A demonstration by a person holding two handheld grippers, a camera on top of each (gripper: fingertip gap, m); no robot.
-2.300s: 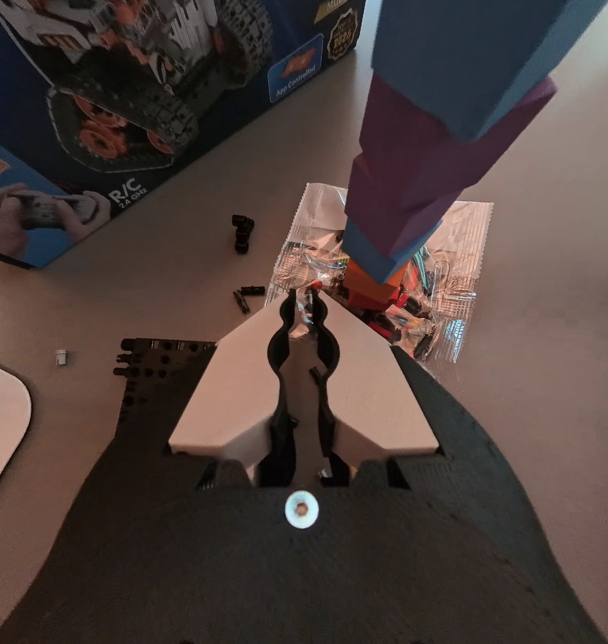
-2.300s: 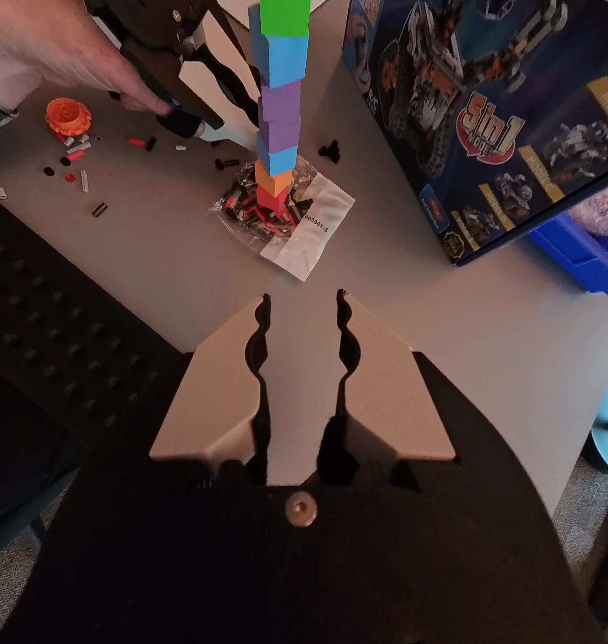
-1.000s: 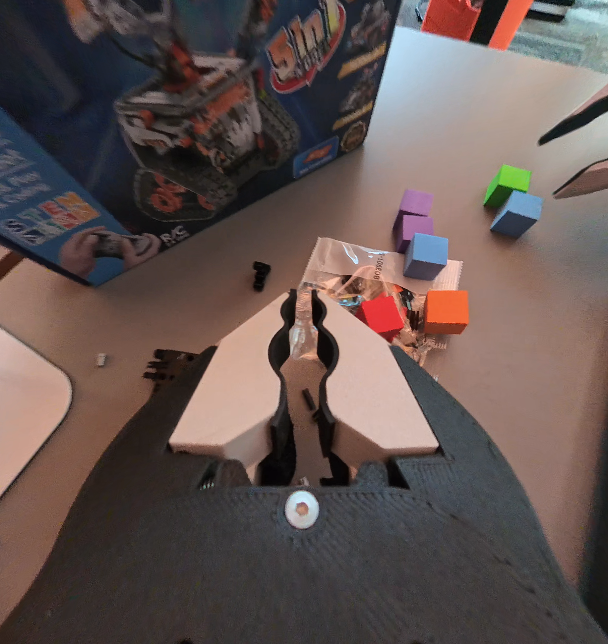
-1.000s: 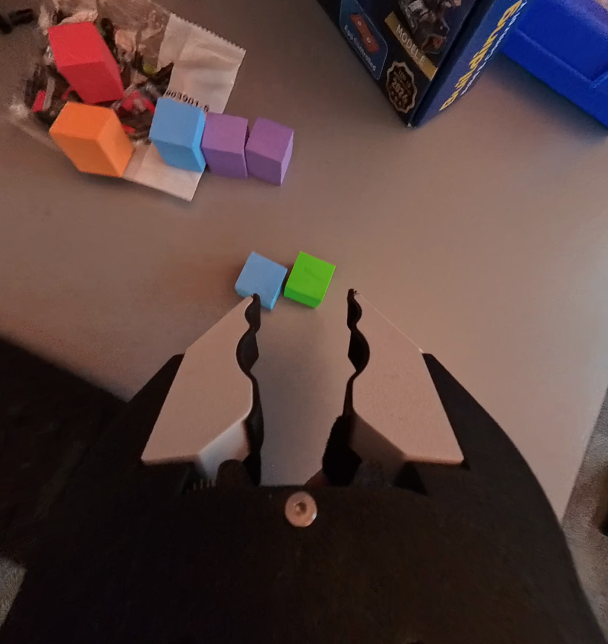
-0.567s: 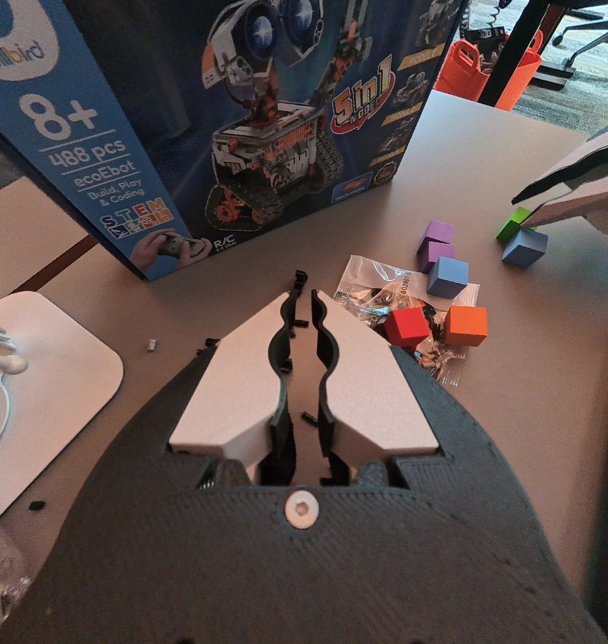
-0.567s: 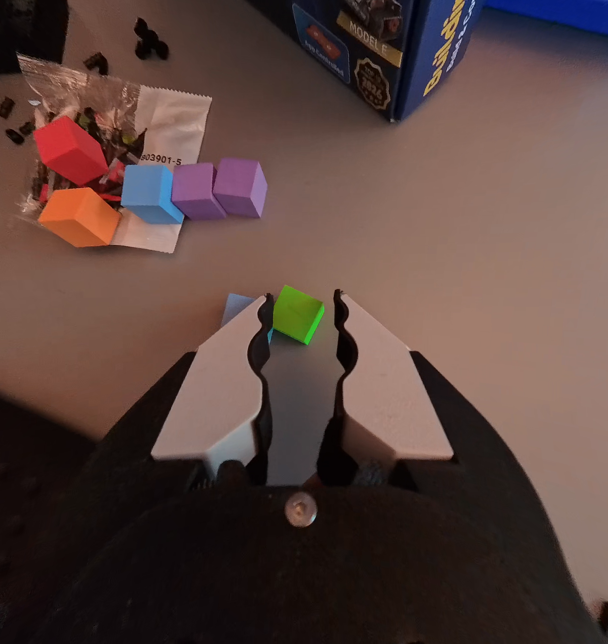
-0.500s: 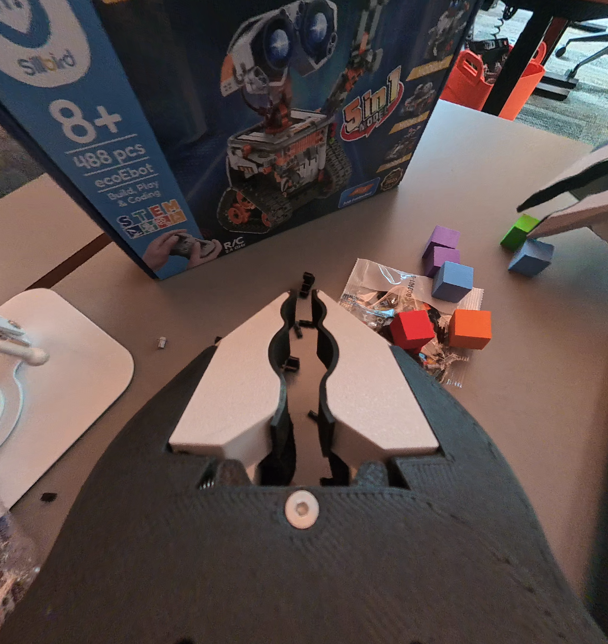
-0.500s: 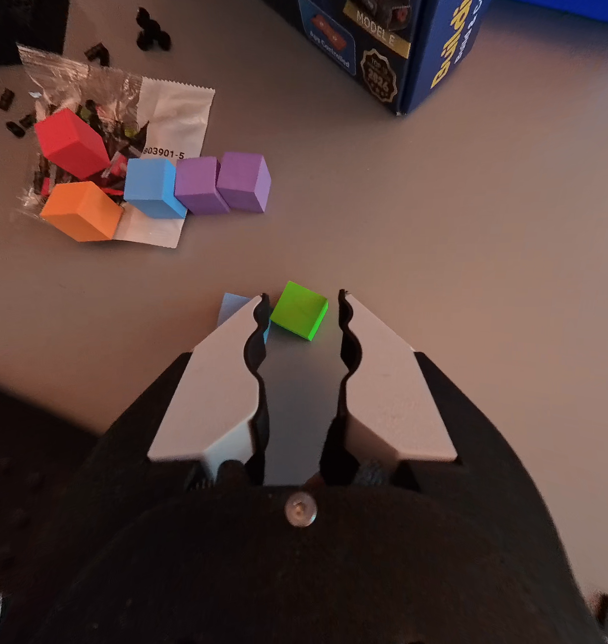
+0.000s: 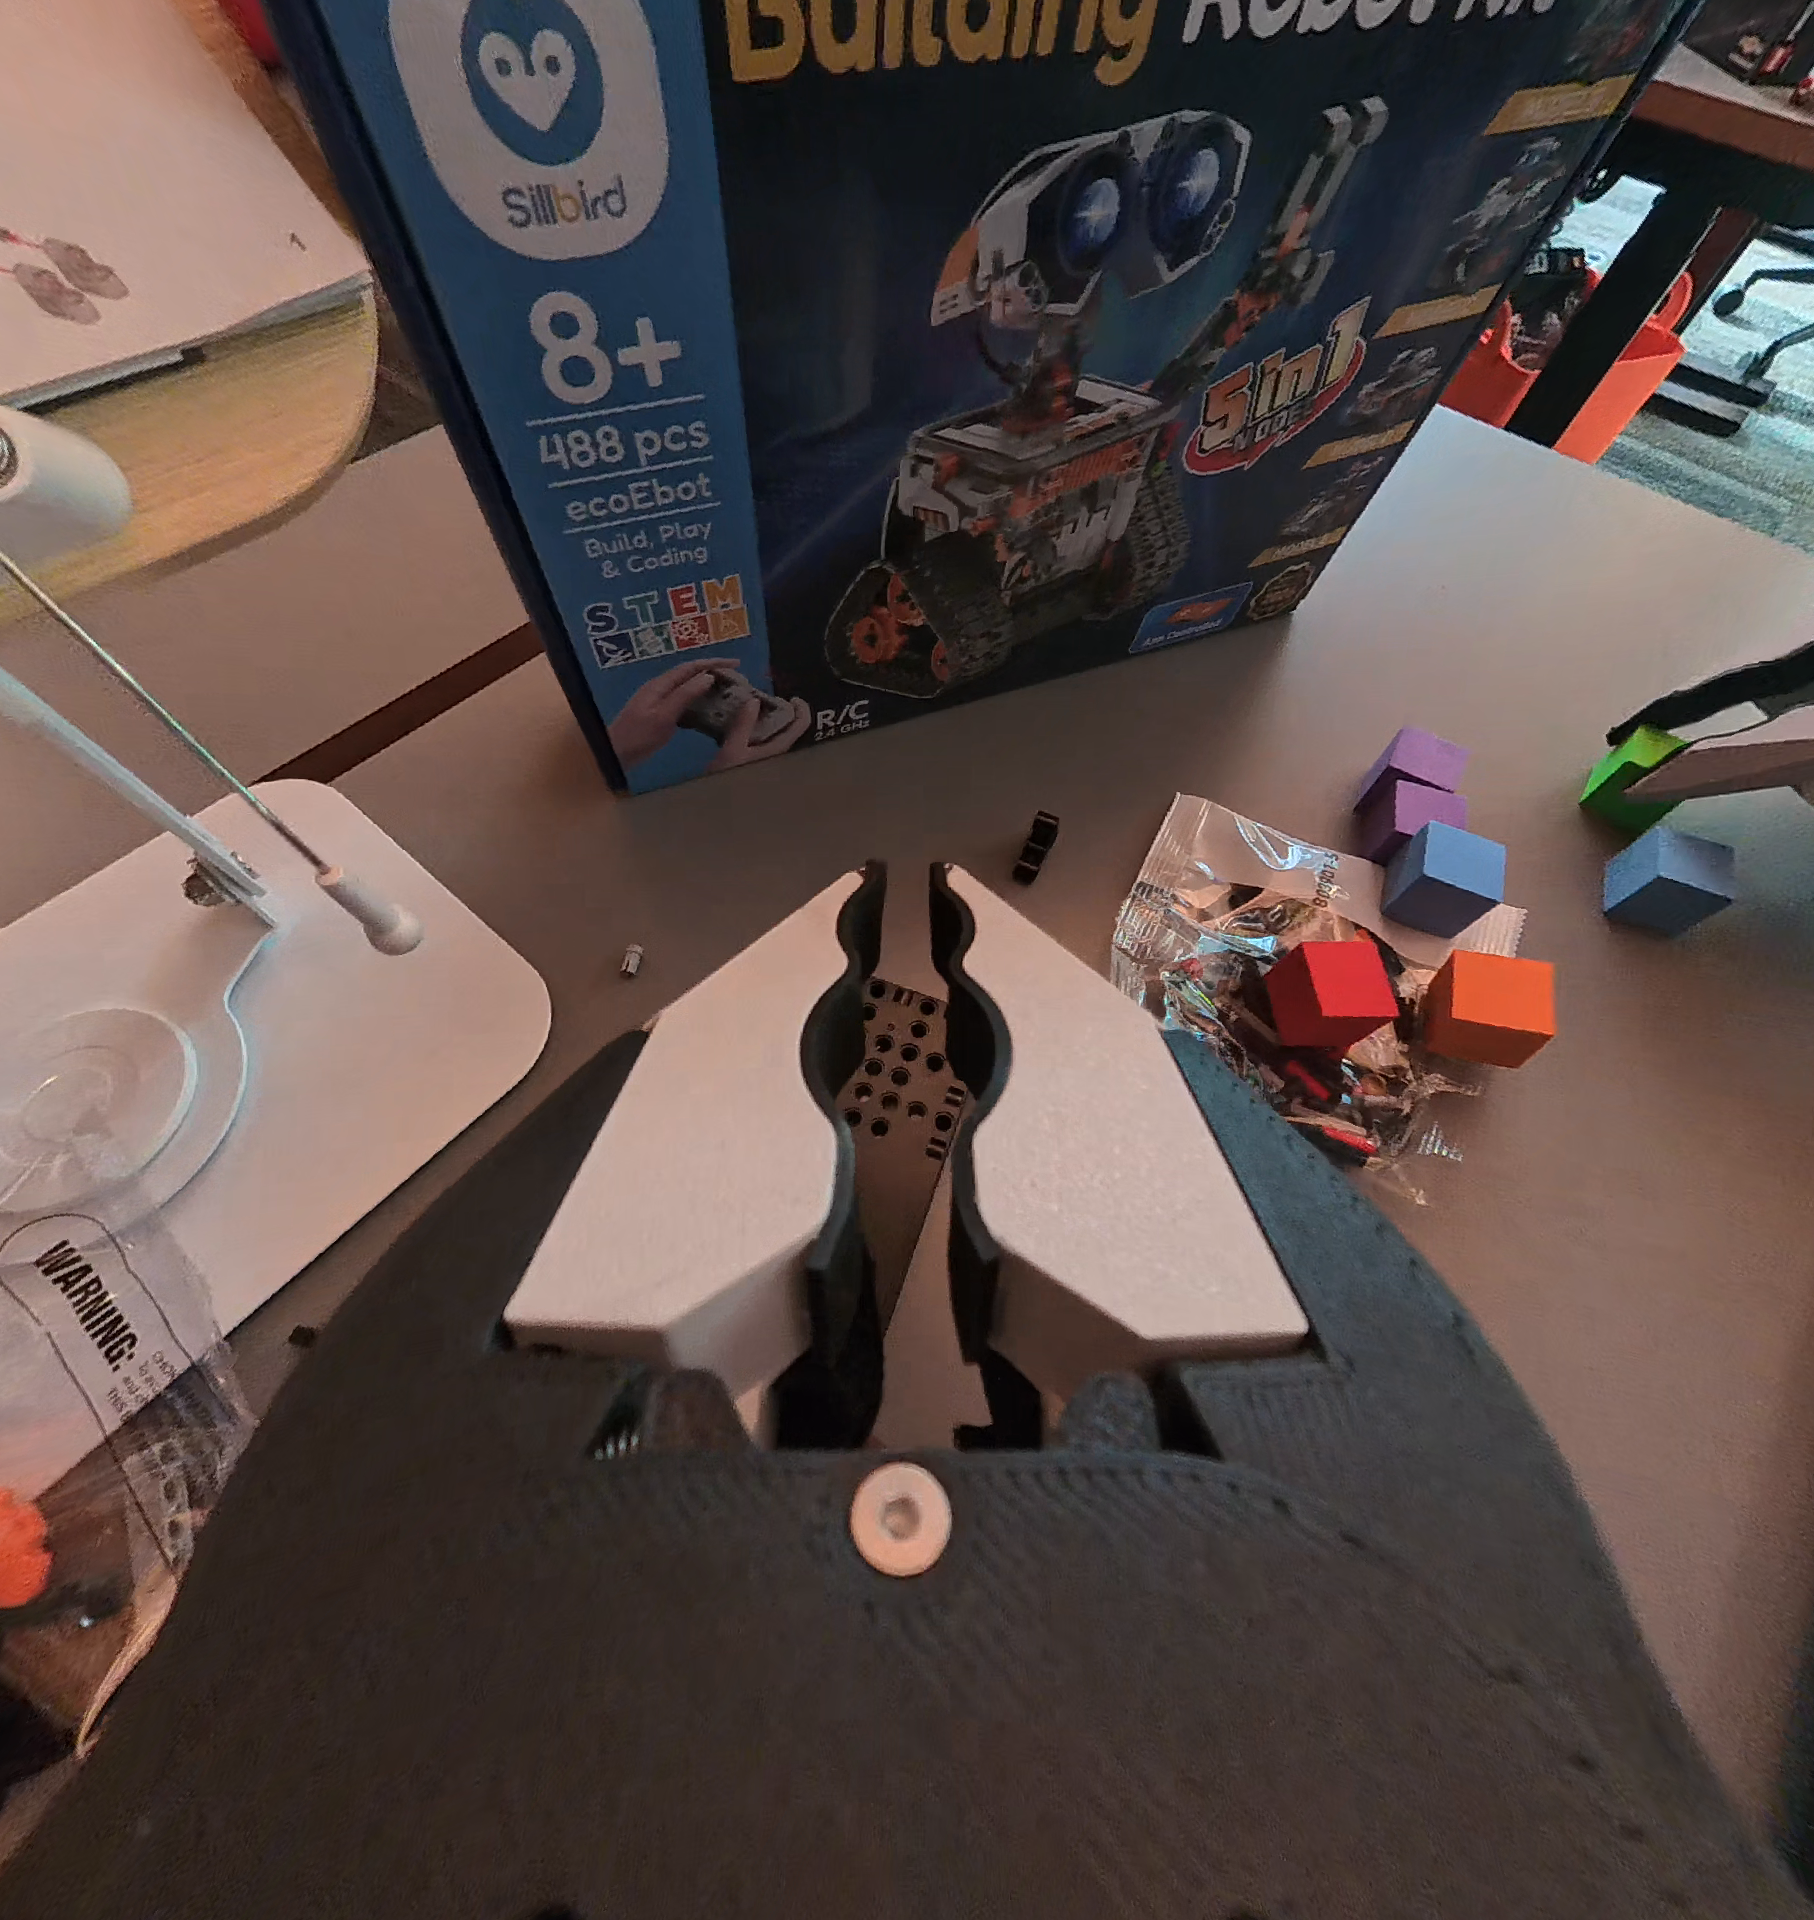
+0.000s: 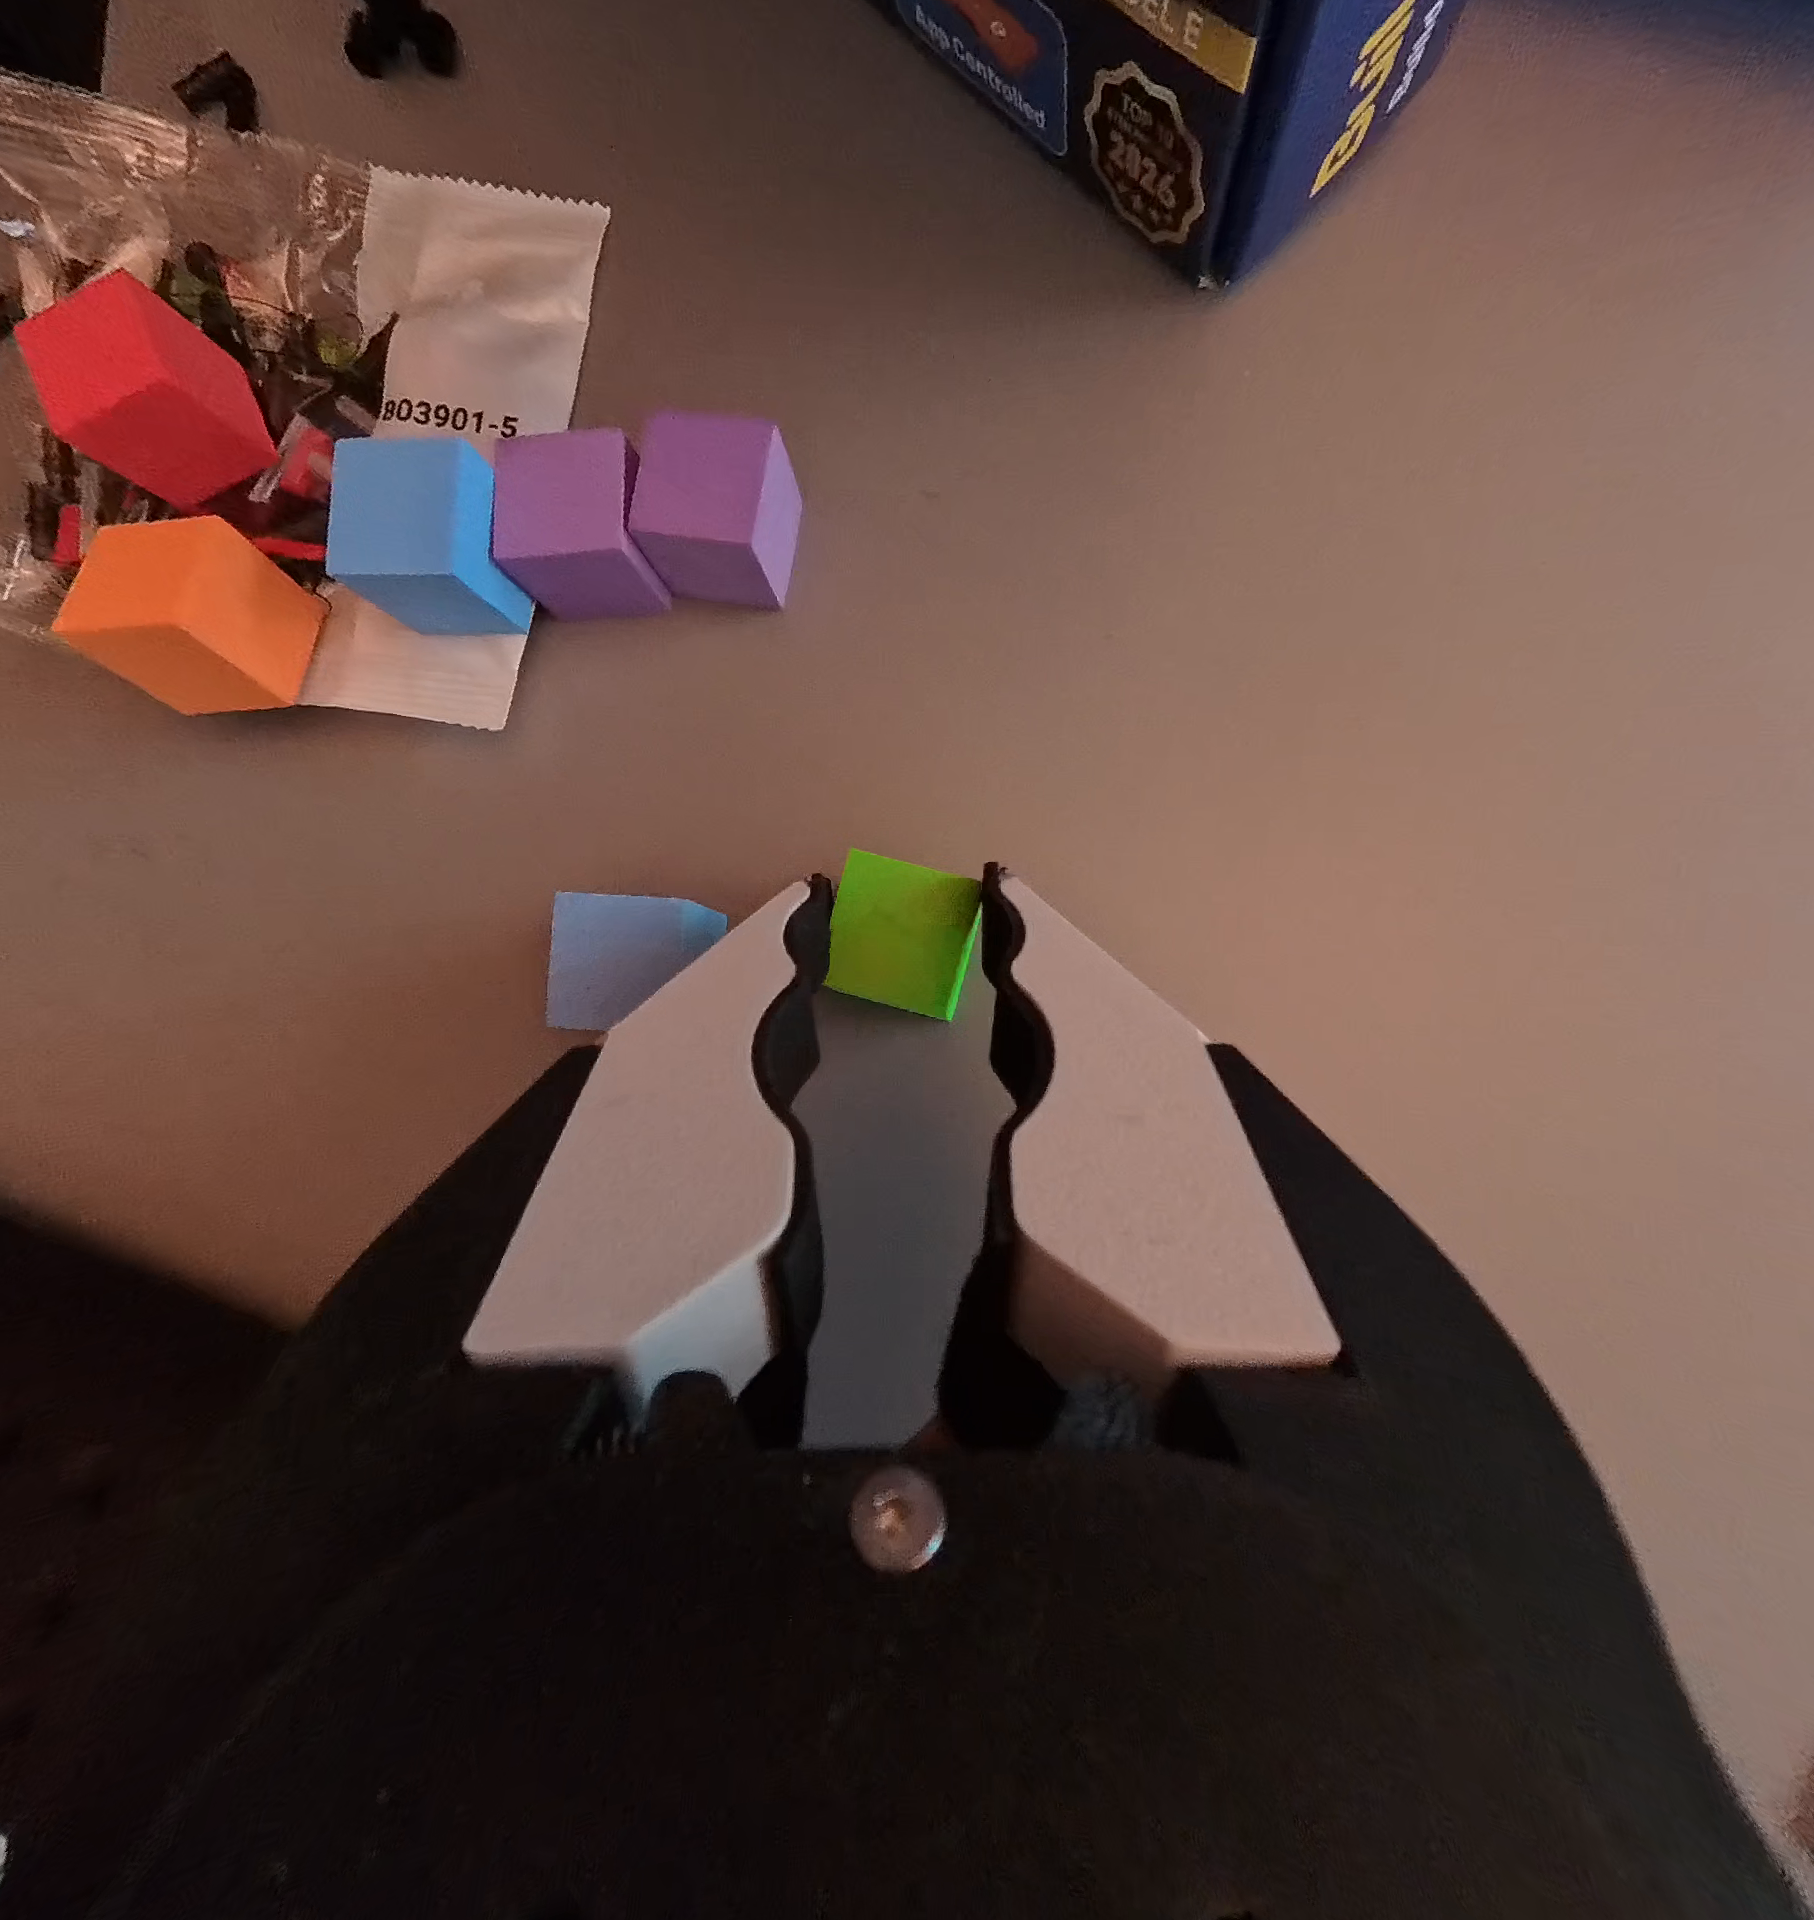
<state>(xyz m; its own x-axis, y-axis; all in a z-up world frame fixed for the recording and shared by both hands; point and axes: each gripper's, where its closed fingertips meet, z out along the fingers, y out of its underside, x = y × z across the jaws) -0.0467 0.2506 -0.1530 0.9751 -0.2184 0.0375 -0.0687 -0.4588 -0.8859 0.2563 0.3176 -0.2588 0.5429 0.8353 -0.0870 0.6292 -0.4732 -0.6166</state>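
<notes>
The right tool [image 10: 901, 878] has its tips on either side of the green cube [image 10: 898, 930], seemingly touching it, though a firm grip is uncertain. A pale blue cube [image 10: 612, 956] lies just left of it. The left tool [image 9: 908, 871], nearly clenched and empty, hovers well left of the green cube.

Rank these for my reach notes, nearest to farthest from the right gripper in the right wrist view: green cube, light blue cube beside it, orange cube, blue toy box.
From the right gripper:
1. Green cube, between the fingertips.
2. Light blue cube, just left of the left finger.
3. Orange cube, far left, on the clear parts bag.
4. Blue toy box, at the top edge.
</notes>
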